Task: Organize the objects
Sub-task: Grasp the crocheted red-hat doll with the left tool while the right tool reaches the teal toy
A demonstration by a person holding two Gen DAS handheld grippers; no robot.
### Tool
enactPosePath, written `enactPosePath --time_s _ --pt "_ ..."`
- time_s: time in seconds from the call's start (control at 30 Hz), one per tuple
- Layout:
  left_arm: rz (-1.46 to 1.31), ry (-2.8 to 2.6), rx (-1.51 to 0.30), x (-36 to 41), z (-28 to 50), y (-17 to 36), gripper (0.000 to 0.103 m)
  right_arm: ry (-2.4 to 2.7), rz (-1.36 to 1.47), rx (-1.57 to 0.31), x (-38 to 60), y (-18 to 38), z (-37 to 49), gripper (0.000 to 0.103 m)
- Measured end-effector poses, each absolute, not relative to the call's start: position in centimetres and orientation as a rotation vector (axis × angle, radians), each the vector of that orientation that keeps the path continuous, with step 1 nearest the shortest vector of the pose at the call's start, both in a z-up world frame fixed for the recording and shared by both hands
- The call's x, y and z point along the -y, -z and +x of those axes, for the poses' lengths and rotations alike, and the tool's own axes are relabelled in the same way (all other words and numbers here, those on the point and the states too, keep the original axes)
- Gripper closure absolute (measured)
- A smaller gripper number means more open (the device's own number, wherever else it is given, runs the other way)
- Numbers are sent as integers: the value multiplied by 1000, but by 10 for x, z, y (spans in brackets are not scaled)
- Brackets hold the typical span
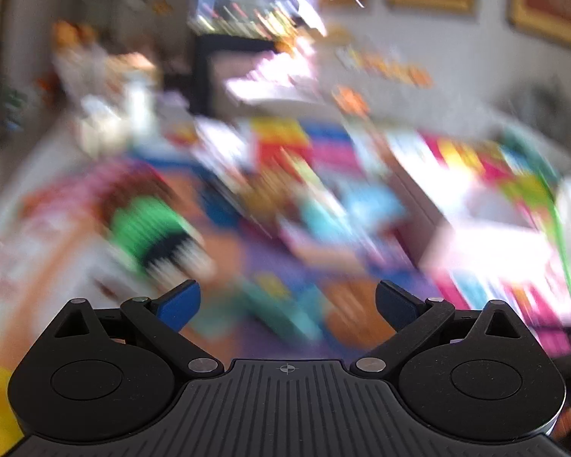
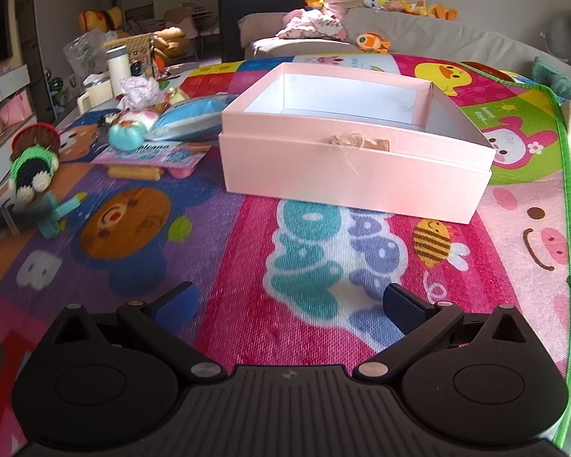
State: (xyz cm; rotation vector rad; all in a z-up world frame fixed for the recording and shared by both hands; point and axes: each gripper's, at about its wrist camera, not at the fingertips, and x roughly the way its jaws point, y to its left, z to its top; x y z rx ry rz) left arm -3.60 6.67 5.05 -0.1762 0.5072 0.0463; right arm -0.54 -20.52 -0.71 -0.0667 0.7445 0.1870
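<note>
Pink card is what the box (image 2: pixel 356 160) looks to be made of, and it sits open-topped in the middle of the play mat (image 2: pixel 247 304), straight ahead of our right tongs (image 2: pixel 291 306). It looks empty, so we judge it light and likely to slide if nudged. Its thin walls would dent under a hard squeeze, and there is a scuffed patch with a frayed bit of string on the near wall.

The loose things lie in a heap well to the left of the box. Nearest us is a crocheted toy (image 2: pixel 32 169) in green, black and white. We take it to be soft and light, and best pinched across its middle, where the yarn gives and grips. Behind it a teal toy (image 2: pixel 125 135) looks like smooth hard plastic and may slip, so we would close on its narrower part. Beside that is a blue pouch (image 2: pixel 190 116), limp by the look of it, which would sag if taken by a corner. A flat pink packet (image 2: pixel 152 154) lies low on the mat and would need lifting by an edge.

Our right tongs stand wide apart with nothing between them. Our left tongs (image 1: pixel 287 304) are likewise spread and empty. The left view is badly smeared, and we can make out only the green crocheted shape.
</note>
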Motion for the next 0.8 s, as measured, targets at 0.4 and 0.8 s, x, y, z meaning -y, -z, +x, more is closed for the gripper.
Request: enactPosePath --time_s 0.4,0.8 --pt "-334 -356 -708 -171 87 -14 4 -213 -75 -767 207 6 -1 0" --pt "-314 -48 -681 -160 5 -19 30 -454 -101 -755 153 -8 -6 0"
